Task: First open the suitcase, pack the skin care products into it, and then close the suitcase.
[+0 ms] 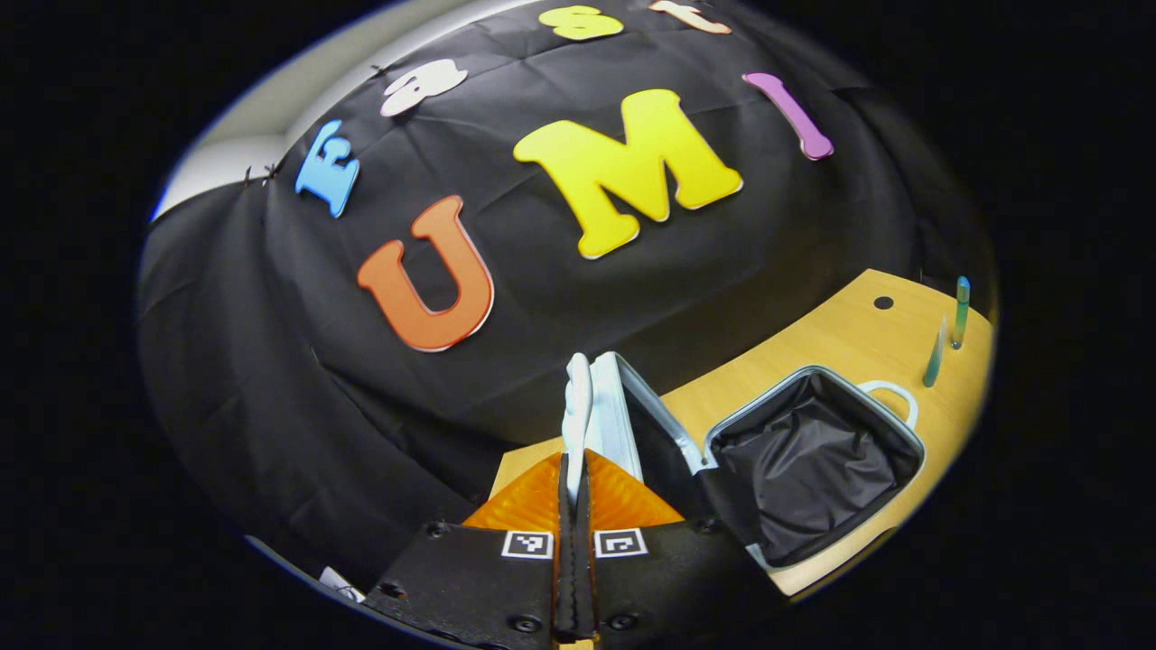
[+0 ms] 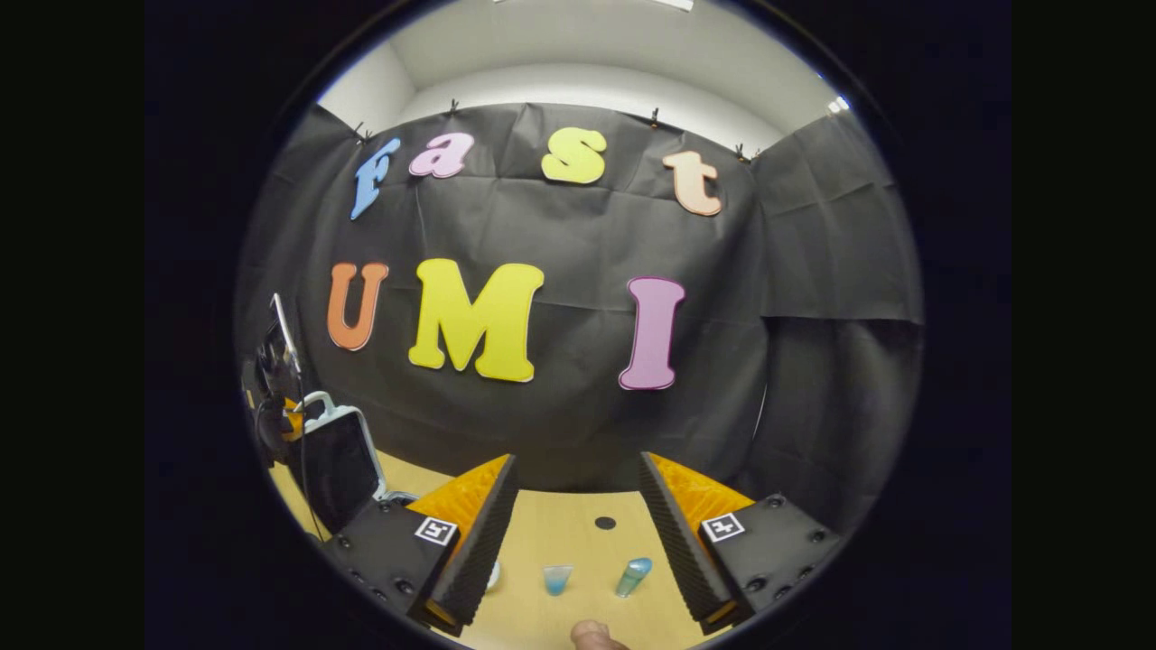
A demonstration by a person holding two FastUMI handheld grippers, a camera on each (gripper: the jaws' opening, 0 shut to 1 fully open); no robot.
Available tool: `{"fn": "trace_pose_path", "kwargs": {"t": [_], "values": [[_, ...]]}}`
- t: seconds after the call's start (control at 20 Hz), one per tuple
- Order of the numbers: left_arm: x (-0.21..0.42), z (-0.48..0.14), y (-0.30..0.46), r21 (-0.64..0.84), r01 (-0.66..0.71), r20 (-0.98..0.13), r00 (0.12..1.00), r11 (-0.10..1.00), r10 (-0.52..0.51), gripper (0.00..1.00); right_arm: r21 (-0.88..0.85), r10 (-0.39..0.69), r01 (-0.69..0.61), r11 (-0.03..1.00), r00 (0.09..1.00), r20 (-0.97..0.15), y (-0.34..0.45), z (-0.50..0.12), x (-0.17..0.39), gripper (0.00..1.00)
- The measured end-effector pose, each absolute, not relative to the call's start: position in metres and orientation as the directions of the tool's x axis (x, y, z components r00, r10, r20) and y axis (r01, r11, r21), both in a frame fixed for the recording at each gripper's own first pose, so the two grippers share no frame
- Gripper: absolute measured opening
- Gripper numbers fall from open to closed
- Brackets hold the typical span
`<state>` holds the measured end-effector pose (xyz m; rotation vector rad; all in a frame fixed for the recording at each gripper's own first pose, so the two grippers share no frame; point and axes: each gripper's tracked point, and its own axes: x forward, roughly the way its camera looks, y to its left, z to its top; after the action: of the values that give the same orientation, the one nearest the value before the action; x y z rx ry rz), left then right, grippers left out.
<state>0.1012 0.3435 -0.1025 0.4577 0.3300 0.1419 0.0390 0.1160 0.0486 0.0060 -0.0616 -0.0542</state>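
The small suitcase (image 1: 813,460) lies open on the wooden table, its black lining showing and a white handle (image 1: 890,397) at its far end. Its lid (image 1: 623,415) stands upright, and my left gripper (image 1: 575,456) is shut on the lid's white edge. In the right gripper view the raised lid (image 2: 339,465) stands at the far left, with the left gripper (image 2: 271,415) at it. My right gripper (image 2: 578,460) is open and holds nothing. Two teal skin care tubes (image 2: 557,578) (image 2: 634,576) stand on the table between its fingers. They also stand beyond the suitcase (image 1: 960,311) (image 1: 935,352).
The wooden table (image 2: 578,542) has a small dark hole (image 2: 605,523) near the back. A small white object (image 2: 492,573) peeks out beside the right gripper's left finger. A fingertip (image 2: 591,635) shows at the bottom edge. Black cloth closes off the back and right.
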Motion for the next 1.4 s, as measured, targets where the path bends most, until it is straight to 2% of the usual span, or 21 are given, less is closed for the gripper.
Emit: {"fn": "trace_pose_path", "kwargs": {"t": [0.45,0.65,0.85,0.9,0.95,1.05,1.2,1.25,1.3,1.4], "values": [[0.119,-0.205,0.458,0.303,-0.052,-0.468,0.862,0.952,0.196,0.03,-0.031,-0.096,0.097,0.995,0.995,0.014,0.13,0.041,0.02,0.79],[0.111,-0.275,0.483,0.178,-0.077,-0.6,0.782,0.981,0.17,0.03,-0.041,-0.119,0.118,0.992,0.993,-0.02,0.123,0.032,0.019,0.79],[0.108,-0.313,0.488,0.043,-0.144,-0.634,0.76,0.989,0.138,0.05,-0.044,-0.163,0.161,0.986,0.986,-0.026,0.105,0.03,0.018,0.79],[0.103,-0.316,0.495,0.023,-0.165,-0.641,0.754,0.986,0.141,0.09,-0.041,-0.172,0.171,0.984,0.985,-0.019,0.099,0.031,0.017,0.8],[0.101,-0.319,0.499,0.013,-0.189,-0.647,0.747,0.982,0.153,0.17,-0.036,-0.181,0.18,0.983,0.983,-0.019,0.093,0.03,0.016,0.79],[0.096,-0.32,0.501,-0.011,-0.216,-0.645,0.747,0.976,0.158,0.25,-0.03,-0.207,0.207,0.978,0.978,-0.03,0.079,0.025,0.017,0.8],[0.094,-0.312,0.488,-0.048,-0.211,-0.635,0.761,0.976,0.133,0.28,-0.008,-0.217,0.217,0.976,0.975,-0.049,0.068,0.019,0.019,0.8],[0.095,-0.305,0.48,-0.063,-0.202,-0.627,0.77,0.977,0.119,0.31,-0.005,-0.213,0.213,0.977,0.976,-0.048,0.067,0.017,0.02,0.8],[0.095,-0.295,0.47,-0.088,-0.192,-0.613,0.784,0.977,0.099,0.28,-0.007,-0.209,0.209,0.978,0.977,-0.045,0.066,0.017,0.021,0.79],[0.092,-0.276,0.449,-0.11,-0.176,-0.586,0.806,0.978,0.08,0.6,-0.012,-0.197,0.197,0.98,0.979,-0.041,0.063,0.013,0.022,0.8]]}}
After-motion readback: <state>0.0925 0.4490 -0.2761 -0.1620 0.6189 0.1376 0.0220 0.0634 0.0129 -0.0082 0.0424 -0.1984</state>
